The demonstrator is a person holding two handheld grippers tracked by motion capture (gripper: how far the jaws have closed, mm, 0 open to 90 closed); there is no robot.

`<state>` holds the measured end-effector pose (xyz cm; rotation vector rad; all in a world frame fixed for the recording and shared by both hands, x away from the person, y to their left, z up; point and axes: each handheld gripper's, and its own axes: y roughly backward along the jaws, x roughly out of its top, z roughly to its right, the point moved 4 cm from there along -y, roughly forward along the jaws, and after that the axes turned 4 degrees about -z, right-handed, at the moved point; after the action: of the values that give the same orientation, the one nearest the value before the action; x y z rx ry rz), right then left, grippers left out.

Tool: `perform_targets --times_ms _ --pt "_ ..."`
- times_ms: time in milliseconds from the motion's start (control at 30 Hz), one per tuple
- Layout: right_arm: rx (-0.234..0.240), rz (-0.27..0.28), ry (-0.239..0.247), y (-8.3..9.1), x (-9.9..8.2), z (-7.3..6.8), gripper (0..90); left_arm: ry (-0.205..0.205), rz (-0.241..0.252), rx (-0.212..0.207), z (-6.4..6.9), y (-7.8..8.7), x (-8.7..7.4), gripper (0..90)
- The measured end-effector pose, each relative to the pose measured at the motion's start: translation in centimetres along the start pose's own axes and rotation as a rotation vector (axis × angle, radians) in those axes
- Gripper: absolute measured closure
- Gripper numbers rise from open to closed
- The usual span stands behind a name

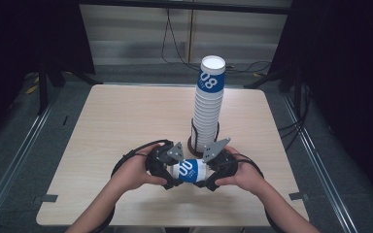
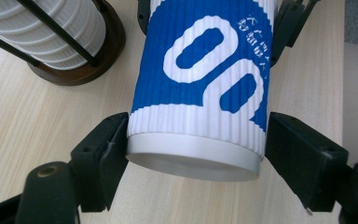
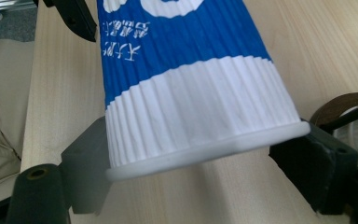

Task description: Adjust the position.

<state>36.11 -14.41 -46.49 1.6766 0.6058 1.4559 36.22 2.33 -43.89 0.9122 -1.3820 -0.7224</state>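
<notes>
The paper cup (image 1: 190, 171) lies on its side, held up a little above the table (image 1: 116, 121), near the front edge. It is white with ridges, a blue band and big white shapes on it. The left gripper (image 1: 171, 175) holds its bottom end. The right gripper (image 1: 209, 175) seems to pinch the rim end. A tall cup stack (image 1: 208, 104) stands just behind.

My blue-and-white ribbed paper cup (image 1: 189, 170) lies on its side, level above the table's near edge. Big white numerals show on its blue band. Each end sits between black jaws.
</notes>
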Motion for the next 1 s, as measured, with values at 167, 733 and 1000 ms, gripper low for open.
perform_targets --times_ms 167,733,1000 --pt "0.0 0.008 0.008 0.1 0.1 0.0 17.6 0.005 0.006 -0.007 -0.1 -0.1 -0.2 25.1" --pt "0.007 -0.023 0.028 -0.2 0.1 -0.3 17.5 -0.039 -0.03 -0.011 0.2 -1.0 0.0 25.9" --pt "0.007 -0.021 0.043 -0.3 0.0 -0.3 16.6 -0.041 0.001 -0.018 0.3 -1.3 -0.2 29.0"
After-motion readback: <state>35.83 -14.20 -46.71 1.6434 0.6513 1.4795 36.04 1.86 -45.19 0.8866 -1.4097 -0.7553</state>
